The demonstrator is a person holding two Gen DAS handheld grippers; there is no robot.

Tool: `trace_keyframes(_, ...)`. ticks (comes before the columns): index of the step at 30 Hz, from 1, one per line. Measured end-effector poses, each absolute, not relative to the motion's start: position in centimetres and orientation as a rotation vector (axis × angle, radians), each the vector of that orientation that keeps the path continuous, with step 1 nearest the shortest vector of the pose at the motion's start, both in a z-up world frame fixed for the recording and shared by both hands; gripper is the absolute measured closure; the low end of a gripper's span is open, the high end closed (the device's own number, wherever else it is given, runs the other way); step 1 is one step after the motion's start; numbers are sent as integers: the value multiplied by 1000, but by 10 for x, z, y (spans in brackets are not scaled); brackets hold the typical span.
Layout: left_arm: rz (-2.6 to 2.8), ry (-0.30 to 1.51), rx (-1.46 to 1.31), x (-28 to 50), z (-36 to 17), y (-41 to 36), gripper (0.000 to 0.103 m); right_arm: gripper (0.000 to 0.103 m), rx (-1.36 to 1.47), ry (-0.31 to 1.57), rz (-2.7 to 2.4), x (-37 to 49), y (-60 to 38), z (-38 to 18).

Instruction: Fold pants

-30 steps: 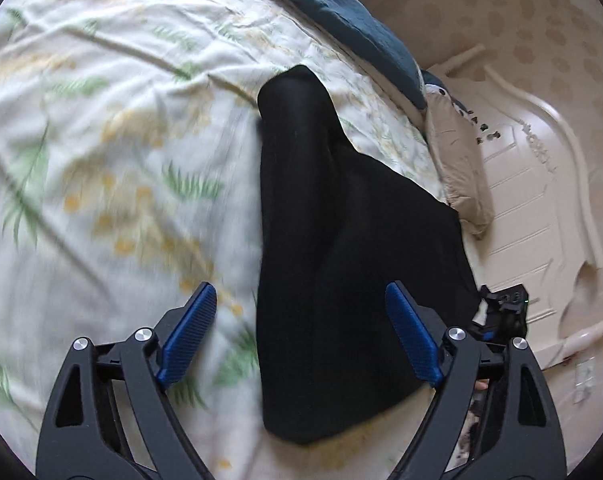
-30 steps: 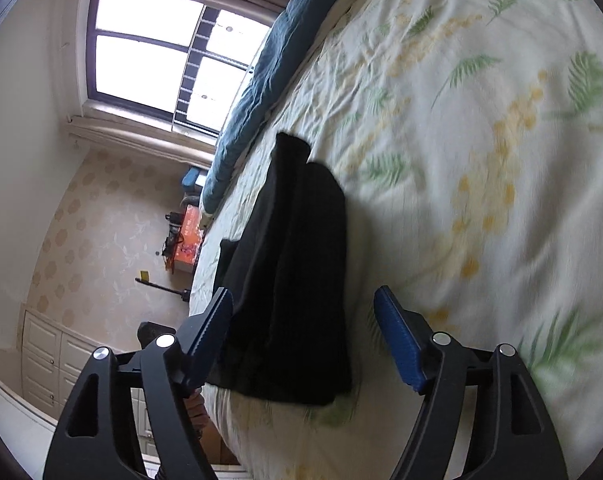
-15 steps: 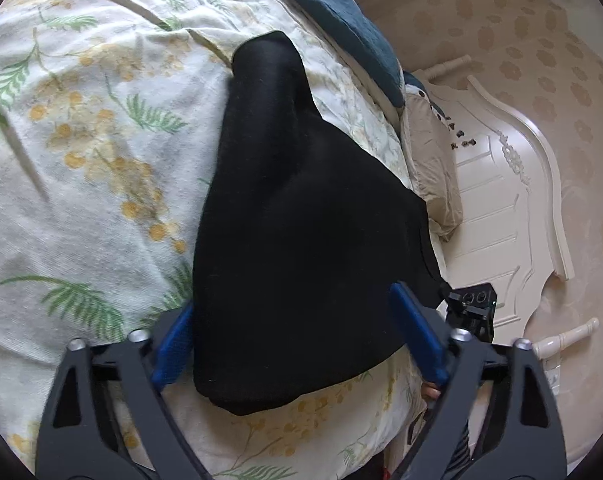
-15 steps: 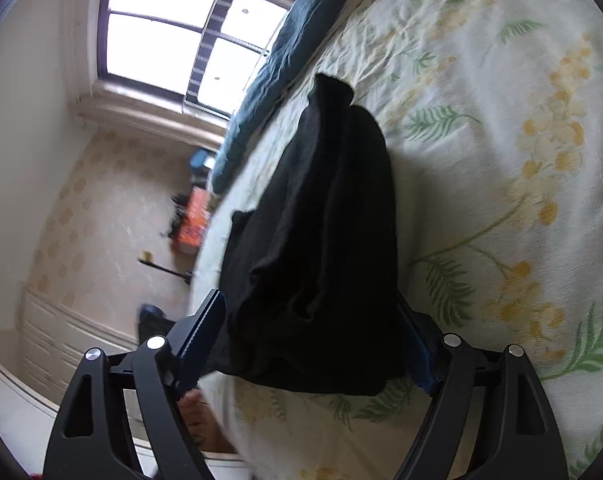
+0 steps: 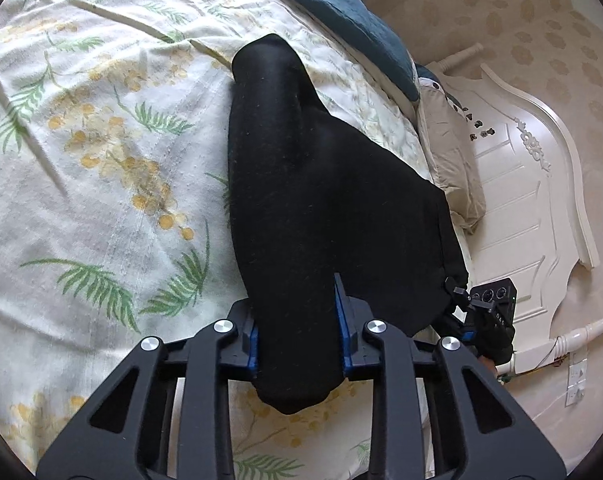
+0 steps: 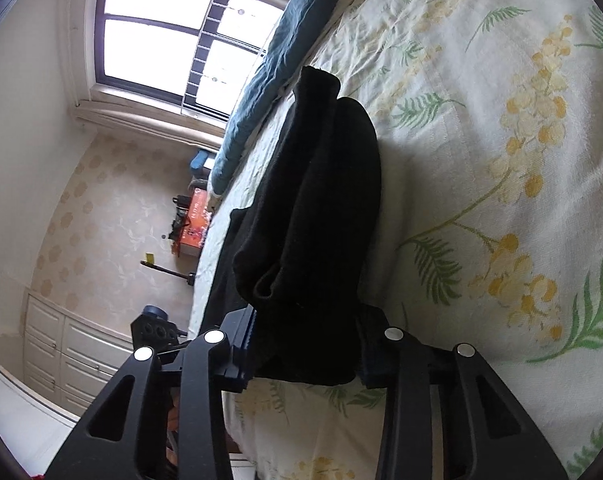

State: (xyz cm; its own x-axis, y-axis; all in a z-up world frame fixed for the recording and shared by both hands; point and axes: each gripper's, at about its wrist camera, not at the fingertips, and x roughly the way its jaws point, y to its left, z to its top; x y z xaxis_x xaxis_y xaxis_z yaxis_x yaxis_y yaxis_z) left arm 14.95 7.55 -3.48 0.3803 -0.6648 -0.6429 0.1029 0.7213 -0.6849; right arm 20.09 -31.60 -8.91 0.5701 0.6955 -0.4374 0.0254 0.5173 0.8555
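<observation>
So the left gripper (image 5: 299,332) is clamped on the near edge of the black pants (image 5: 325,200), which lie part-folded on the floral bedspread (image 5: 81,152). Over on the right, the right gripper (image 6: 307,344) has pinched its own bunch of that edge too. Looks soft and floppy, pretty light, so I'd hold right at the corners to keep the fold square.

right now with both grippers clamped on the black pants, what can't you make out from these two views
- Left wrist view: the left gripper fingertips, buried in the black pants.
- Right wrist view: the right gripper blue pads, almost wholly covered by cloth.
- Both views: how many layers are pinched; the black fabric shows no seams.
- Right wrist view: the pants' edge hanging off the bed, cut off by the gripper frame.
</observation>
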Motion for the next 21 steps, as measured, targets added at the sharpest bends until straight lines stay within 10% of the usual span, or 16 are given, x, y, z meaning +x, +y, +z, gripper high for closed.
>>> trace_keyframes(21, -515, 1065, -586, 97, -24, 85, 78, 67, 962, 897, 501, 152, -311, -86)
